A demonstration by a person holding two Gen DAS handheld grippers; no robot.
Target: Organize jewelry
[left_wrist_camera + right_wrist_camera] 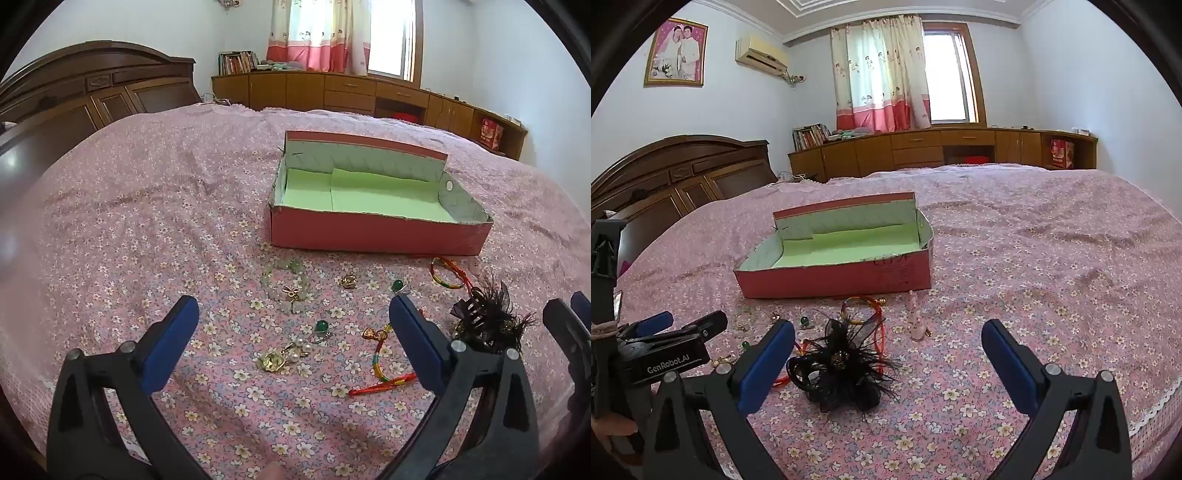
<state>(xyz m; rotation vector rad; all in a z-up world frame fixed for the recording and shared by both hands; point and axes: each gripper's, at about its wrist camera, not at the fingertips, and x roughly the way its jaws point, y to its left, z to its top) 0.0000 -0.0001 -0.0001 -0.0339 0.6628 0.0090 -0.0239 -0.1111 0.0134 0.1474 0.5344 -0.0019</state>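
An open pink box [376, 234] with a green lining lies on the floral bedspread; it also shows in the right wrist view [834, 282]. In front of it lie a pale bead bracelet [286, 286], a green-stone ring [320, 328], a pearl and gold brooch [280, 358], a red-yellow cord bracelet [382, 363], a striped bangle [445, 273] and a black feather hair clip [846, 365]. My left gripper [295, 328] is open and empty above the small pieces. My right gripper [888, 354] is open and empty, just past the hair clip.
A pink figurine [916, 321] stands right of the hair clip. The dark wooden headboard [676, 181] is at the left. Wooden cabinets [942, 151] line the far wall beyond the bed. The bed's right edge [1156, 410] has white trim.
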